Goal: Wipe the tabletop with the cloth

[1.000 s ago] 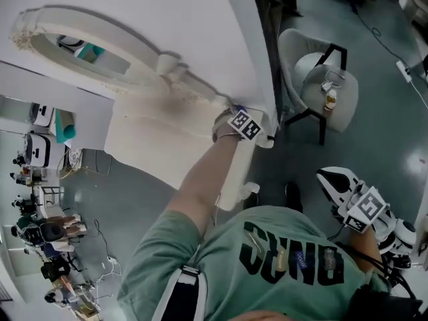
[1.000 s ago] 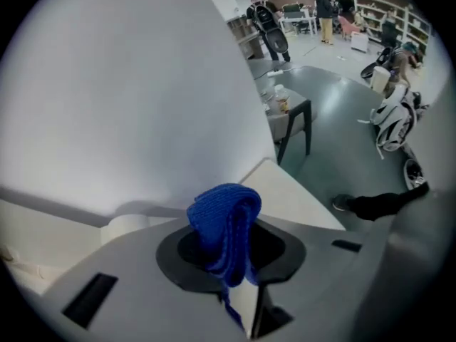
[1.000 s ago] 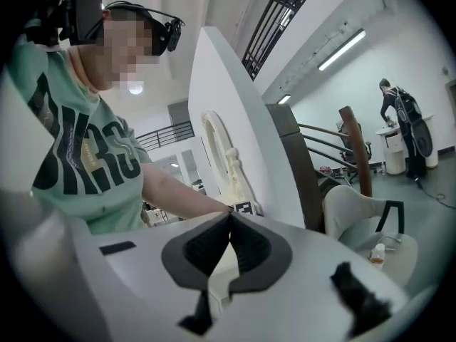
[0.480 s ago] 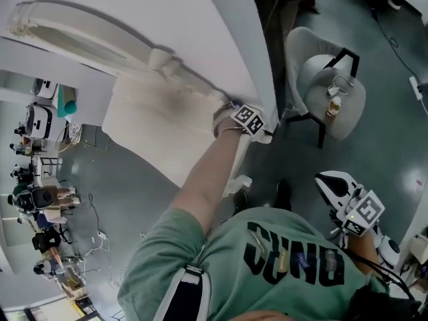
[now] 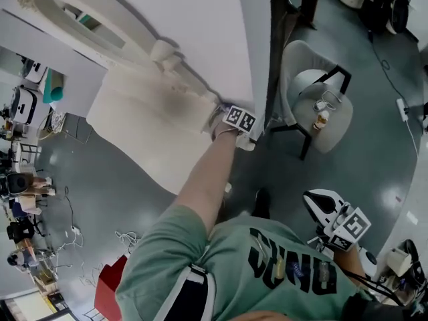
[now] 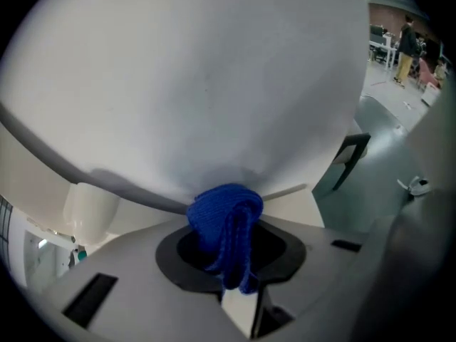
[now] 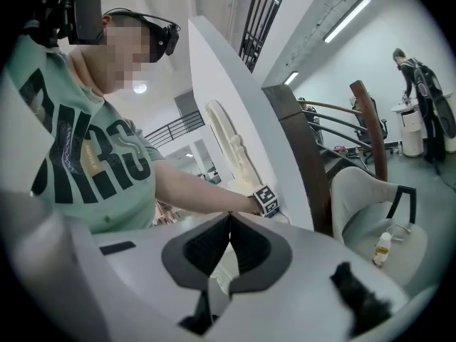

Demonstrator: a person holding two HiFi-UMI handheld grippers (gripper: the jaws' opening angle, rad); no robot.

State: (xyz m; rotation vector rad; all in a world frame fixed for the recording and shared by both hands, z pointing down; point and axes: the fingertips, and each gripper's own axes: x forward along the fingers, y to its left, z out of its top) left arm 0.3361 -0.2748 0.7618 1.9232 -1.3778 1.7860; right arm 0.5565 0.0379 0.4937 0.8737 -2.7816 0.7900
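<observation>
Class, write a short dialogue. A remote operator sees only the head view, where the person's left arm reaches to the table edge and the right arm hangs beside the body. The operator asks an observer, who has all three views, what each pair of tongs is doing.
Operator: From the head view I can't see the tips of the left tongs. Are they holding anything?
Observer: Yes. In the left gripper view the left tongs are shut on a bunched blue cloth, which sits against the white tabletop.
Operator: And the right tongs, down by the person's side?
Observer: The right gripper view shows the right tongs with their jaws together and nothing between them, held off the table.
</observation>
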